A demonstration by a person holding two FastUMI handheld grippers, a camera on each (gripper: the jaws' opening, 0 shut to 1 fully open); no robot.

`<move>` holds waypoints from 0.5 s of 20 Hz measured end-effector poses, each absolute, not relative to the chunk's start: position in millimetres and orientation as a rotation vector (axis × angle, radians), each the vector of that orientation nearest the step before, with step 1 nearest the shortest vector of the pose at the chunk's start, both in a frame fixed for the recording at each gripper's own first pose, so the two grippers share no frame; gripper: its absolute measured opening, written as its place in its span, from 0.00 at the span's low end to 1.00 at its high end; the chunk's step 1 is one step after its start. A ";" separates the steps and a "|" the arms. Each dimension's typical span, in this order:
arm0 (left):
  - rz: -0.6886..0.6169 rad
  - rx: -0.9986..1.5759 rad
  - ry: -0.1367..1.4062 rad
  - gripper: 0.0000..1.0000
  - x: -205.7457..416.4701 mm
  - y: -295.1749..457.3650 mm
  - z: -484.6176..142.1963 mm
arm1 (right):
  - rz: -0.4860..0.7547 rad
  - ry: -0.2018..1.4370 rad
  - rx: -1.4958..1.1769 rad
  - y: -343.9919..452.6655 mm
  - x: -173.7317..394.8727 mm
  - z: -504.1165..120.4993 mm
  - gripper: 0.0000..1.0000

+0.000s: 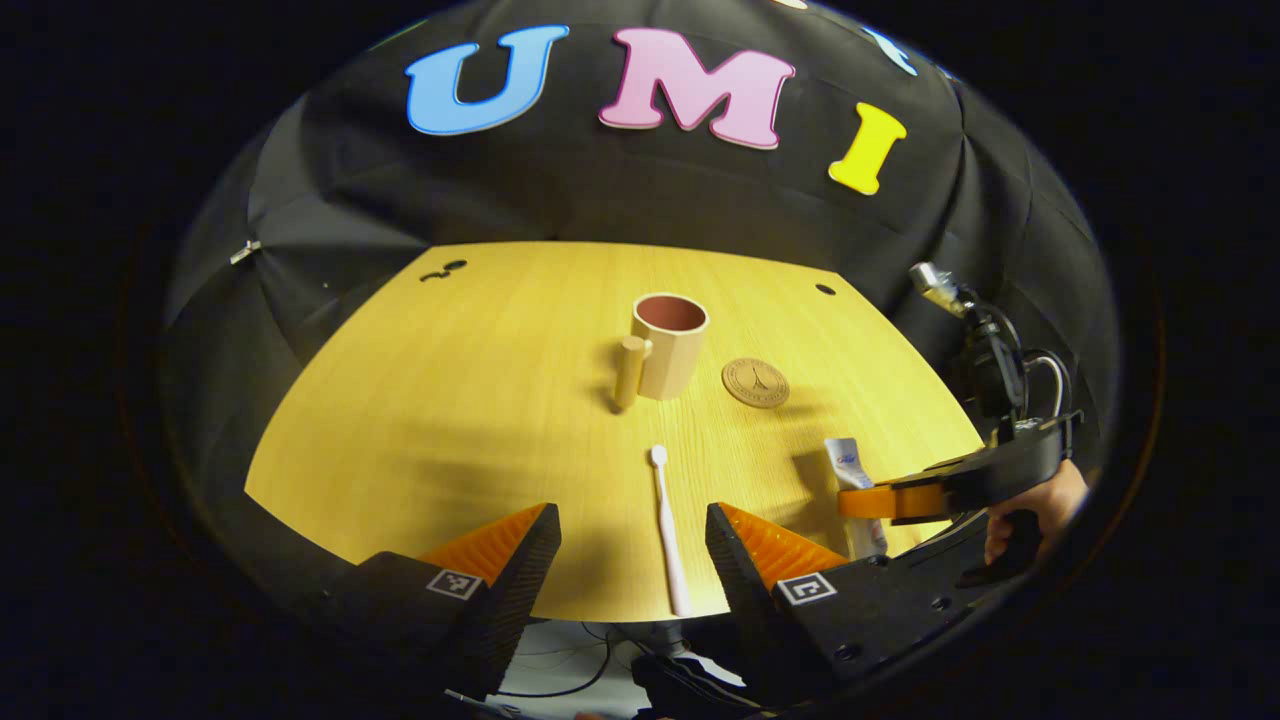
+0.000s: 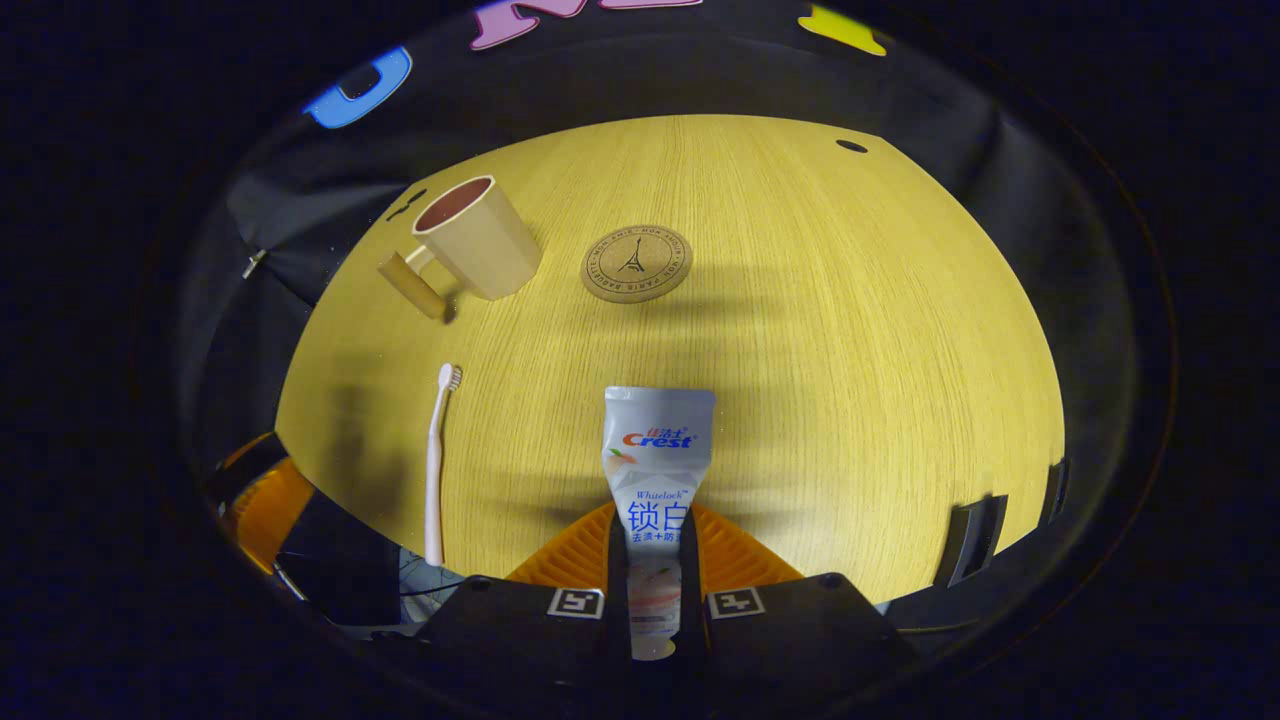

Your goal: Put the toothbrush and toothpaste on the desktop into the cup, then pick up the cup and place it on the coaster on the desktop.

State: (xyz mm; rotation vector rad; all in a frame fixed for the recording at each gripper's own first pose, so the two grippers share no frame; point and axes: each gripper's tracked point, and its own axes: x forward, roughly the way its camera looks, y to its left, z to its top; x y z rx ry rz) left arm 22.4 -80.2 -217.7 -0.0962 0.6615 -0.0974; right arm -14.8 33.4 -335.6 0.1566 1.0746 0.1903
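A beige cup (image 1: 668, 345) with a handle on its left stands upright mid-table, and a round cork coaster (image 1: 755, 382) lies just right of it. The pale toothbrush (image 1: 667, 520) lies flat near the front edge, head toward the cup, between the fingers of my open left gripper (image 1: 630, 518), which hangs above it. My right gripper (image 2: 655, 545) is shut on the lower half of the white toothpaste tube (image 2: 657, 450), whose flat end points toward the coaster (image 2: 636, 263). The cup (image 2: 480, 240) and toothbrush (image 2: 435, 460) sit to its left.
The wooden table (image 1: 450, 400) has small dark holes near its far corners (image 1: 825, 289). A hand (image 1: 1030, 510) holds the right gripper (image 1: 890, 498) at the table's front right edge. The left gripper (image 2: 262, 500) is at the lower left of the right gripper view.
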 end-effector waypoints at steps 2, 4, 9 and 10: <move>-0.099 -0.071 0.736 0.91 29.7 -87.4 -239.9 | 0.187 1.084 0.153 17.6 -21.4 -330.8 0.23; -0.102 -0.045 0.798 0.90 36.5 -93.3 -257.5 | 0.195 1.096 0.159 5.8 -29.0 -326.4 0.23; -0.103 -0.022 0.875 0.87 59.4 -109.0 -282.1 | 0.177 1.094 0.217 -19.3 -34.9 -319.4 0.23; -0.101 -0.026 0.899 0.86 61.5 -111.0 -287.3 | 0.173 1.095 0.231 -21.8 -34.5 -317.9 0.23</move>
